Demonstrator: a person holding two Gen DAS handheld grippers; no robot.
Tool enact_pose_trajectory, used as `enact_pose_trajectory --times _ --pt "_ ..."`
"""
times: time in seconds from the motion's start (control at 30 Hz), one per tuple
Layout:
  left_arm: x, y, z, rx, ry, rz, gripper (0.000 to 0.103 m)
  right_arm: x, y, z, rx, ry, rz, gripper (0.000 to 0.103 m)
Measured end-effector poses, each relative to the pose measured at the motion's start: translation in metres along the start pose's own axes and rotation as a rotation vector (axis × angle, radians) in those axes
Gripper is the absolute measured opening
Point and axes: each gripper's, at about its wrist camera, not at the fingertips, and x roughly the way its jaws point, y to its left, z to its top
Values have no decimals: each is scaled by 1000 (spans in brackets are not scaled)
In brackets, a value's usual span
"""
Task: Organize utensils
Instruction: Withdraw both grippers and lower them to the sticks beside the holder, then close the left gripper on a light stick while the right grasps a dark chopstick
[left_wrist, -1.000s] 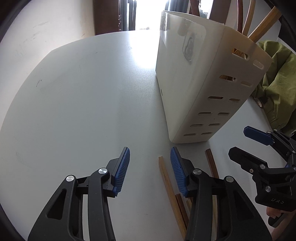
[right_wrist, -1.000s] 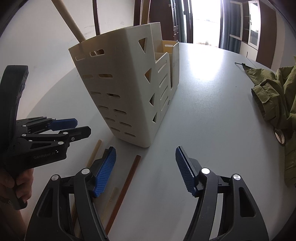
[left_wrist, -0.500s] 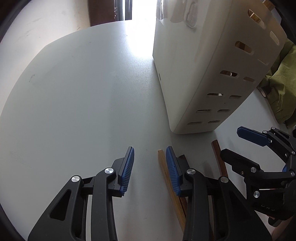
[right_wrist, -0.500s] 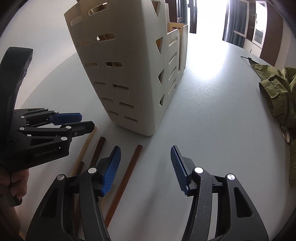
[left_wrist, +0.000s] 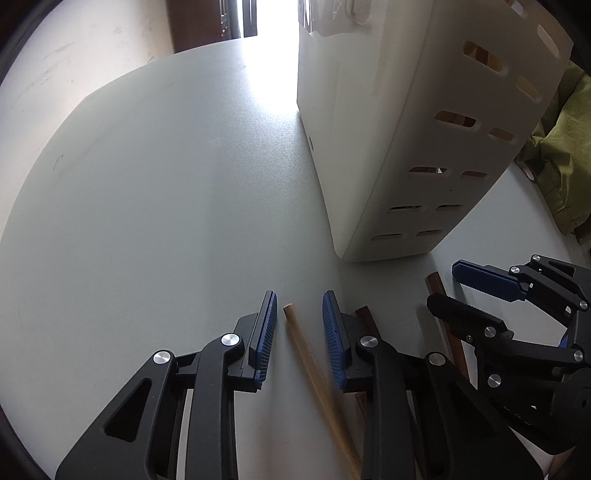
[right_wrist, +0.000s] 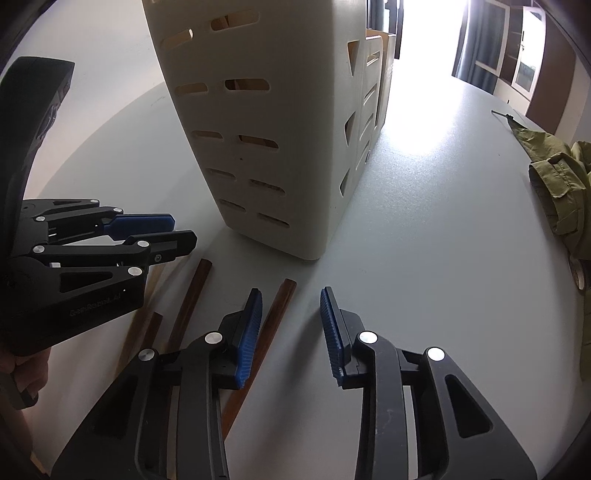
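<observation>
Green jacket (right_wrist: 561, 184) collar shows only right-side.

Setting is reading as a home room: pale rounded bench (right_wrist: 443, 229) is sitting before dark wooden cabinets with glass doors (right_wrist: 524, 70), daylight is flooding through a doorway (left_wrist: 273, 14), and an olive jacket (right_wrist: 561, 192) is lying crumpled at the bench edge.

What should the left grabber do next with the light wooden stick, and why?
Probably finish pinching. The light stick lies flat on the table between the left gripper's closing blue pads, which don't seem to touch it yet. Once it is held, lift it toward the white holder, where other handles already stand.
</observation>
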Motion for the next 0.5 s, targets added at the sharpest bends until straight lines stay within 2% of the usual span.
enact_pose_trajectory --times 0.1,0.2,0.37,0.5 --pt "1 -6 -2 -4 1 0 23 0 2 0 -19 0 4 21" --pt "0 0 -2 -24 11 -16 23 -5 11 -5 -26 -2 8 20" --pt "0 2 0 -24 10 0 23 -5 6 -4 -29 -1 14 20" --pt "1 -3 -1 -4 3 18 16 -3 5 -1 -27 -4 10 17"
